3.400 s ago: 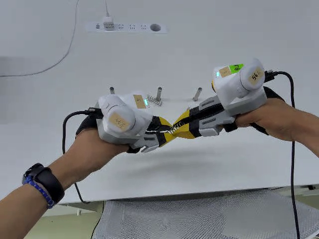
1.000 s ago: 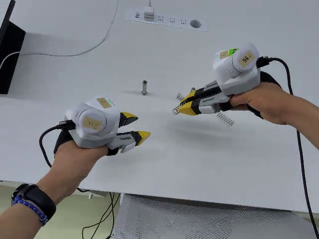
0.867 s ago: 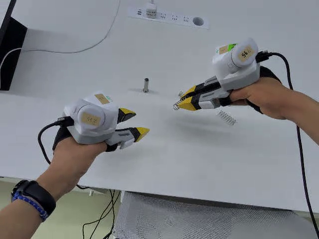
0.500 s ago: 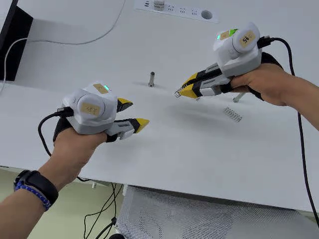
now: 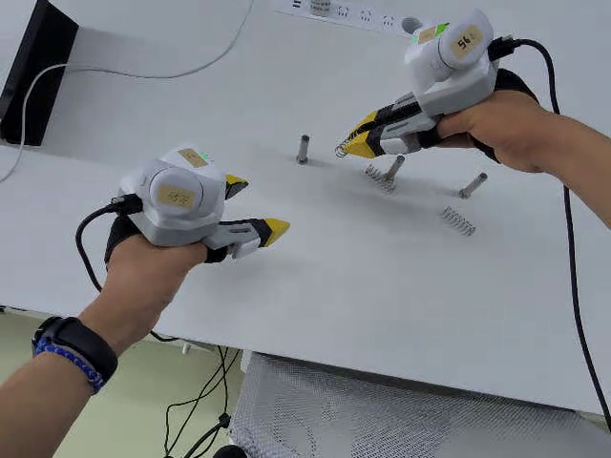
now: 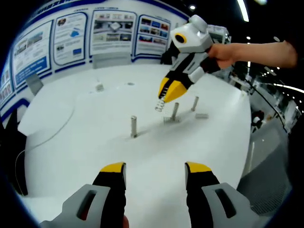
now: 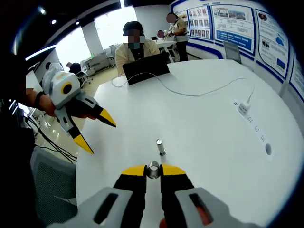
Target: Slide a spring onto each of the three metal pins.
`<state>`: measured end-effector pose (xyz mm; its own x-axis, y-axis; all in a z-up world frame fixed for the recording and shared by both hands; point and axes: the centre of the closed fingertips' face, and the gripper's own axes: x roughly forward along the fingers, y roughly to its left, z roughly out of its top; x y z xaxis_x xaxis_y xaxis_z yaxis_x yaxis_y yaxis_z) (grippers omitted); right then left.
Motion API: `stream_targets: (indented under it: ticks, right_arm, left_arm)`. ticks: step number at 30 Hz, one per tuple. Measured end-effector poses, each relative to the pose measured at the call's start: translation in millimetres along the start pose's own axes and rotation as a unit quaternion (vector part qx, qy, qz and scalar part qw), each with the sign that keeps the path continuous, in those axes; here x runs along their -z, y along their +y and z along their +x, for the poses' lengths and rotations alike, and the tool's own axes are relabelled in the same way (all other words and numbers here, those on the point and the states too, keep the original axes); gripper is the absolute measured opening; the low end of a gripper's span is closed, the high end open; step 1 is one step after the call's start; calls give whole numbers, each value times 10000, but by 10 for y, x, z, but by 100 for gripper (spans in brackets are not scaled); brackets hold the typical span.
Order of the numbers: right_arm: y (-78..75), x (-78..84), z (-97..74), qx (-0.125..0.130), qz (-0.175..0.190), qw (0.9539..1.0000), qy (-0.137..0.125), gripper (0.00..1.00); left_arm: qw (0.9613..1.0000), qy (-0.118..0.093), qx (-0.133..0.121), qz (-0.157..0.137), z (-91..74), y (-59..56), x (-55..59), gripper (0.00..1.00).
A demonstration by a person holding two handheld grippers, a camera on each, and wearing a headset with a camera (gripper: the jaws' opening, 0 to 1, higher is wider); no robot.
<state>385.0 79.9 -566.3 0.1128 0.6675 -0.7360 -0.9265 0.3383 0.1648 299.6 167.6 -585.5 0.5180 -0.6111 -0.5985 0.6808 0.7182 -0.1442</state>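
Note:
My right gripper [image 5: 347, 149] is shut on a small spring [image 5: 339, 151] and holds it in the air just right of the left metal pin [image 5: 303, 149]. In the right gripper view the spring [image 7: 153, 169] sits between the shut jaws, with that pin [image 7: 161, 147] straight ahead. The middle pin [image 5: 391, 169] has a loose spring [image 5: 373, 173] at its base. Another loose spring [image 5: 458, 221] lies near the right pin [image 5: 472, 185]. My left gripper [image 5: 258, 203] hovers open and empty near the table's front left; its own view puts the left gripper [image 6: 156, 168] facing the pins.
A power strip [image 5: 358, 14] lies at the table's far edge. A black screen [image 5: 38, 72] with a white cable stands at the far left. Across the table a person sits at a laptop [image 7: 145, 71]. The table's front edge runs just below my left hand.
The two grippers, together on the spring 3.4 s ago, have parted. The left one stands open and the right one has carried the spring closer to the left pin.

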Motion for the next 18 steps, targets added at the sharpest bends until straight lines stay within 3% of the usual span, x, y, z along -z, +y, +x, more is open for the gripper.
stream_targets:
  ticks: [7, 18]
  right_arm:
    - [-77, -71, 91, -19, -72, 10000, 22, 12]
    - [-56, -169, 197, -79, -179, 9998, 73, 12]
  left_arm:
    - [9999, 40, -84, -76, -22, 56, 43, 56]
    - [9994, 24, -155, -314, -49, 89, 58, 64]
